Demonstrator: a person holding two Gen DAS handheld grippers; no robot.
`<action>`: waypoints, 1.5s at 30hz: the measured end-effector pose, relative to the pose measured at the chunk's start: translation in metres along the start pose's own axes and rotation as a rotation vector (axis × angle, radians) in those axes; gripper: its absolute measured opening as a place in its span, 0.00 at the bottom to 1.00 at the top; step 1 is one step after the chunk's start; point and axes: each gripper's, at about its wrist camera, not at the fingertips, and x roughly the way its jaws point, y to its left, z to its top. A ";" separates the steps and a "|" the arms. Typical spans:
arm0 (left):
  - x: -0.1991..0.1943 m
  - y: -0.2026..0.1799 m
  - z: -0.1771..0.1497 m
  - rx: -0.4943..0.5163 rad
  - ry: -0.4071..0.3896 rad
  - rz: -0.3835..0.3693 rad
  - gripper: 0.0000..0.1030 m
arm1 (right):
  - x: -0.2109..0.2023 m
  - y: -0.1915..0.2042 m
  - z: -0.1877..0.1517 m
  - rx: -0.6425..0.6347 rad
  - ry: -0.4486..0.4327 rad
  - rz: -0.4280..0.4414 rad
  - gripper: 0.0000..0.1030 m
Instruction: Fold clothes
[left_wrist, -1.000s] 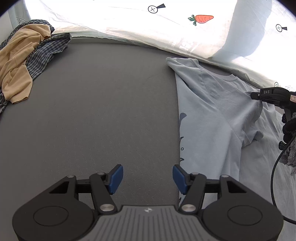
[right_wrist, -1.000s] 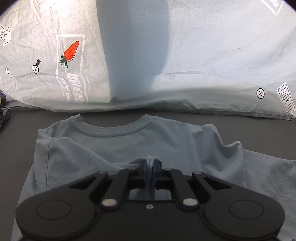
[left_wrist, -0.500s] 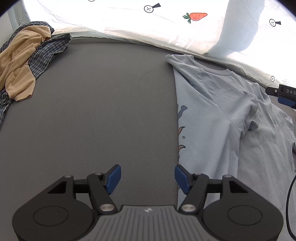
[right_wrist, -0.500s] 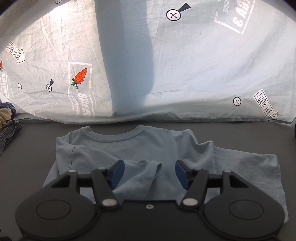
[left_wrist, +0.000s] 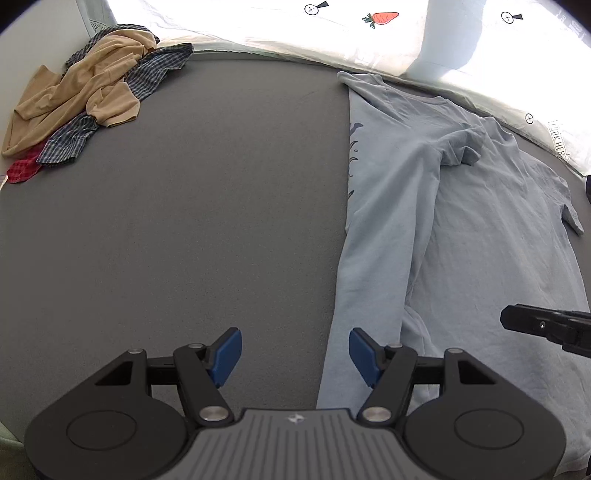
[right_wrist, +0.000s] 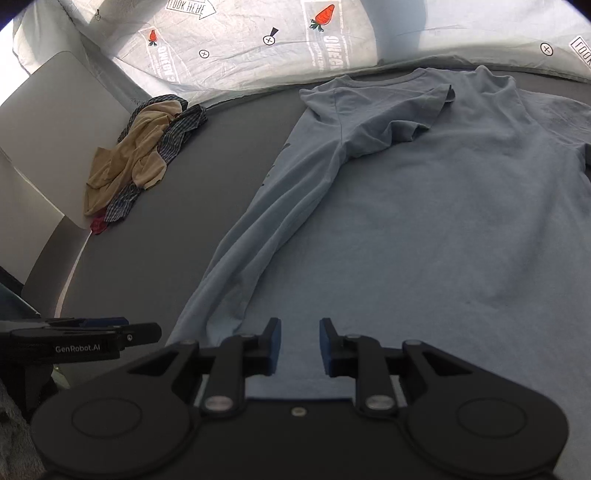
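A light blue cotton T-shirt (left_wrist: 491, 236) lies flat on the right part of the dark grey table (left_wrist: 207, 206), its left side and sleeve folded inward, collar at the far edge. The left hand-held gripper (left_wrist: 295, 354) hovers open over the shirt's near left edge, holding nothing. The right hand-held gripper (right_wrist: 300, 345) is closing above the shirt's near hem without cloth between its blue pads; a crumpled tan and checked clothes pile (right_wrist: 144, 155) sits far left.

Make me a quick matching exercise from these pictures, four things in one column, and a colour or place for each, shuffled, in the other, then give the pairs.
Things:
1. T-shirt
2. Top garment of the pile
3. Checked shirt
4. Small cloth at the pile's near edge

Descriptions:
A. red
B. spread flat, one sleeve folded in
C. tan
D. dark blue and white, under the tan garment

Pairs: 1-B, 2-C, 3-D, 4-A
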 end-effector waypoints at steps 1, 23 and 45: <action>-0.002 0.002 -0.007 -0.001 0.013 -0.012 0.64 | -0.001 0.005 -0.011 0.014 0.028 0.023 0.23; 0.003 0.015 -0.049 0.327 0.070 -0.160 0.70 | -0.064 0.137 -0.107 -0.035 -0.184 -0.277 0.00; -0.005 -0.010 -0.078 0.488 0.123 -0.293 0.14 | -0.034 0.089 -0.142 0.266 -0.055 -0.376 0.24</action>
